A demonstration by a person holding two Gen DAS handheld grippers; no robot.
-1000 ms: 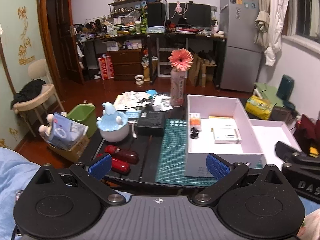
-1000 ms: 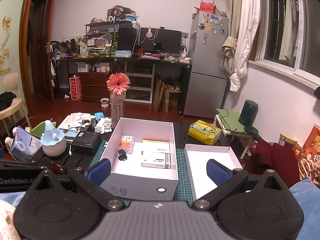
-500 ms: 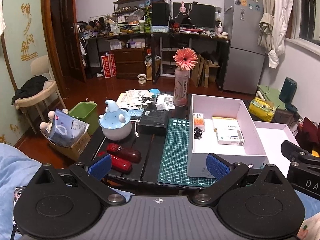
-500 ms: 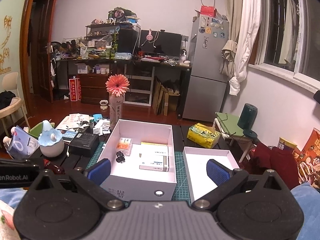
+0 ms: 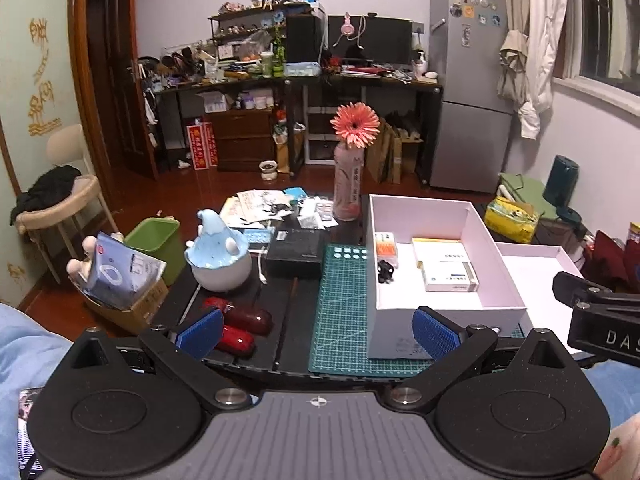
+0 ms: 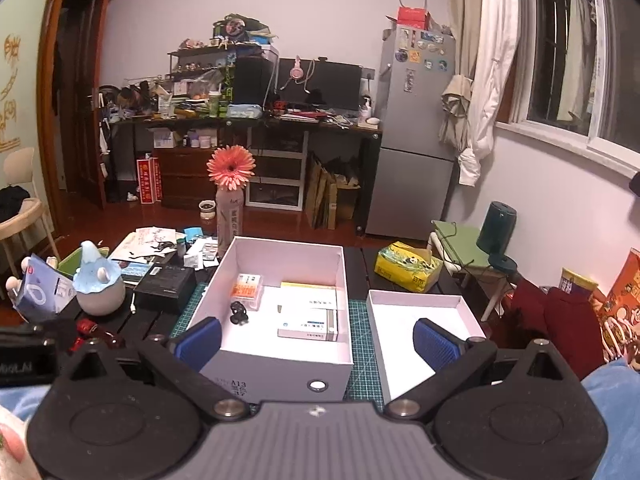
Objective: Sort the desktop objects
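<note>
While both grippers hover with jaws spread and nothing between them, the two glossy dark-red cylindrical cases point(image 5: 240, 326) lie well left of the deep white cardboard box point(image 5: 516, 292), beyond the left gripper point(image 5: 318, 330). That box holds small cartons. The right gripper point(image 6: 316, 342) hangs just before it.

Behind my worktop I see a grey fridge point(image 6: 412, 136), a dark monitor point(image 6: 320, 84), a green bin point(image 5: 154, 240) on the floor.
</note>
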